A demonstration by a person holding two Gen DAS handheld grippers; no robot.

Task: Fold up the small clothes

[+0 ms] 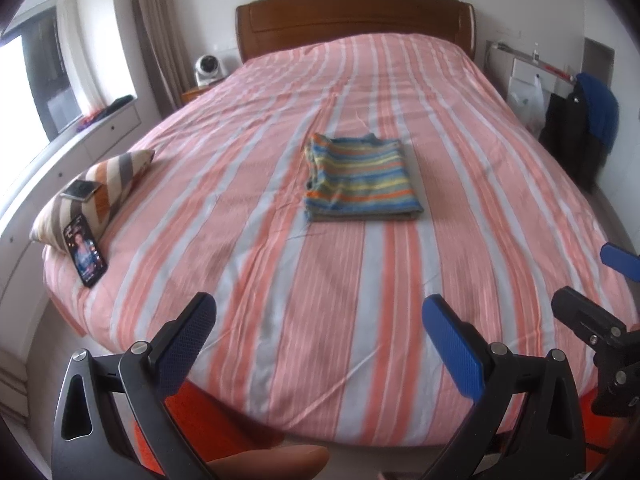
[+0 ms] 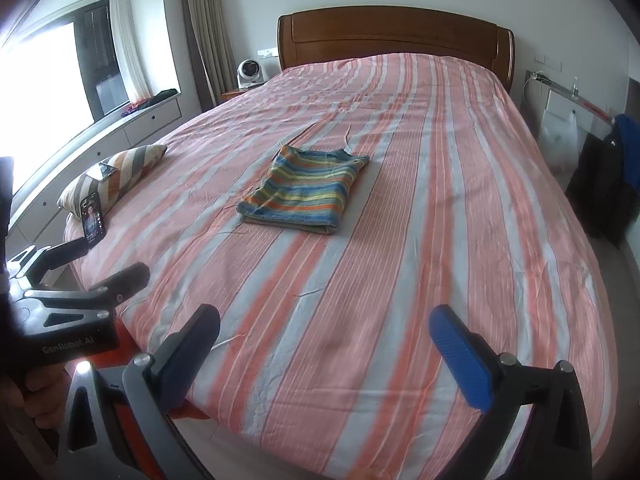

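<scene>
The folded striped garment [image 1: 360,178] lies mid-bed [image 1: 460,240], wide bare cover all round; left gripper [image 1: 320,338] and right gripper [image 2: 326,346] hang spread apart, seemingly over the foot edge

phone screen [image 1: 85,251] too small to read, blue garment [image 1: 599,105] edge-cropped

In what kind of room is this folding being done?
Most likely a home bedroom: a large bed with a wooden headboard, a striped cushion on it, and curtains beside a window.
</scene>
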